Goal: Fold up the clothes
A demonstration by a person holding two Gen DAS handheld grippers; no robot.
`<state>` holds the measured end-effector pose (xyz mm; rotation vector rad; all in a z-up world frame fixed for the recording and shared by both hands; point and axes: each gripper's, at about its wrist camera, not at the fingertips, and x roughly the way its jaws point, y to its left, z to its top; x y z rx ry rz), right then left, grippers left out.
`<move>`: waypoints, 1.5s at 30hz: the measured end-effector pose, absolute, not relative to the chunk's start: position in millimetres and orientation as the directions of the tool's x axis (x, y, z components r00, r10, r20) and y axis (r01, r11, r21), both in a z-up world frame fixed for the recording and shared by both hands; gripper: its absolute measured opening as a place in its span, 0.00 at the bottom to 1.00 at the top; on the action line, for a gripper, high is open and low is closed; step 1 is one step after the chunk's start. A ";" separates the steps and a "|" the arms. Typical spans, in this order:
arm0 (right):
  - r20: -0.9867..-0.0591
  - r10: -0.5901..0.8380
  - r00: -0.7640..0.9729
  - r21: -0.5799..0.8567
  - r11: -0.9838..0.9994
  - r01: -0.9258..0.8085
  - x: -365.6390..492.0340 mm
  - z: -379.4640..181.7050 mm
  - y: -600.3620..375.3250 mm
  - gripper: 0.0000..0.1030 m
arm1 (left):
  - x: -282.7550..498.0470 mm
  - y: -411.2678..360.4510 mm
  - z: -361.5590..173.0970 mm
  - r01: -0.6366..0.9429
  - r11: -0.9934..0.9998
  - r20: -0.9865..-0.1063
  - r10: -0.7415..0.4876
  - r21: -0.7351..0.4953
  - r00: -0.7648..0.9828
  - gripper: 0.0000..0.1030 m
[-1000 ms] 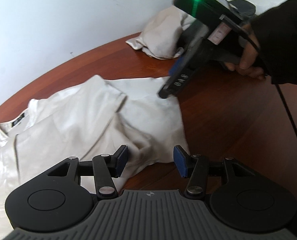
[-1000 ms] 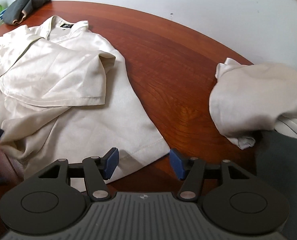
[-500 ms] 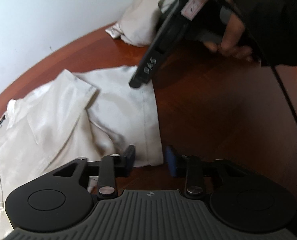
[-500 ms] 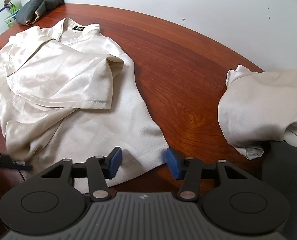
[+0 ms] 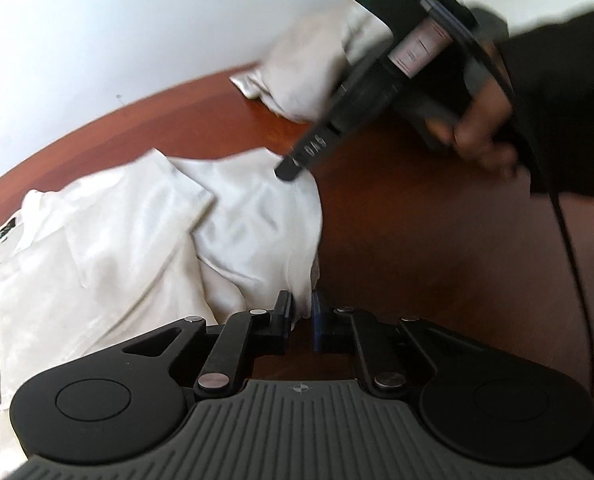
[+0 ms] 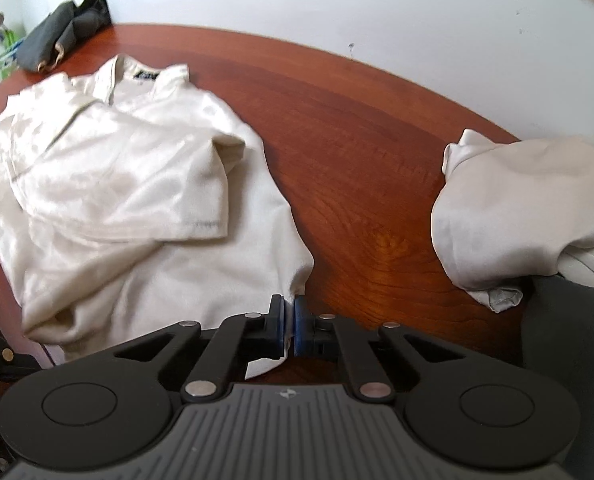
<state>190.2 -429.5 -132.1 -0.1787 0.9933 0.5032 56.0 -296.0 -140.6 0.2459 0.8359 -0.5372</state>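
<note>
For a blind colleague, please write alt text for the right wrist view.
The right gripper is closed on the hem corner of a cream shirt spread on a reddish wooden table. Another pale garment lies bunched at the right.

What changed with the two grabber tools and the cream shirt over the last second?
Both grippers were open a second ago. Now the left gripper has closed on the bottom hem of the cream shirt, and the right gripper has closed on the hem's corner. The shirt's folded-over sleeve, the crumpled cream garment and the dark garment on the wooden table lie as before.
</note>
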 end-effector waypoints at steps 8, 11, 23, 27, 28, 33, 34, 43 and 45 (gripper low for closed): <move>-0.783 0.408 0.469 0.242 0.895 -0.375 197.0 -98.2 -421.9 0.05 | 56.7 -249.9 -103.5 0.416 0.901 -0.663 -0.388 -0.126 0.640 0.11; -0.768 0.426 0.478 0.285 0.896 -0.341 202.3 -86.4 -405.9 0.05 | 57.0 -224.5 -95.9 0.346 0.923 -0.649 -0.369 -0.170 0.665 0.11; -0.728 0.466 0.504 0.323 0.880 -0.347 226.3 -51.4 -264.2 0.05 | 60.0 -90.1 -90.1 0.068 0.952 -0.676 -0.262 -0.300 0.689 0.11; -0.738 0.481 0.474 0.321 0.868 -0.379 233.4 -56.5 -199.8 0.05 | 61.6 -36.8 -96.6 -0.036 0.940 -0.709 -0.231 -0.340 0.667 0.11; -0.740 0.484 0.467 0.320 0.864 -0.388 233.6 -59.3 -186.7 0.05 | 61.1 -23.6 -98.2 -0.059 0.936 -0.715 -0.224 -0.347 0.662 0.11; -0.756 0.490 0.434 0.304 0.850 -0.430 235.2 -70.1 -125.7 0.05 | 65.9 27.1 -97.7 -0.138 0.923 -0.734 -0.188 -0.359 0.653 0.03; -0.761 0.492 0.423 0.302 0.845 -0.440 235.4 -72.8 -110.8 0.05 | 67.0 34.5 -97.6 -0.149 0.921 -0.736 -0.183 -0.360 0.651 0.04; -0.797 0.489 0.355 0.285 0.822 -0.492 238.5 -94.0 -40.8 0.09 | 70.0 80.9 -114.5 -0.215 0.908 -0.782 -0.167 -0.359 0.600 0.04; -0.800 0.483 0.356 0.274 0.822 -0.499 237.1 -93.9 -34.3 0.21 | 68.3 87.0 -113.9 -0.196 0.910 -0.783 -0.186 -0.365 0.594 0.07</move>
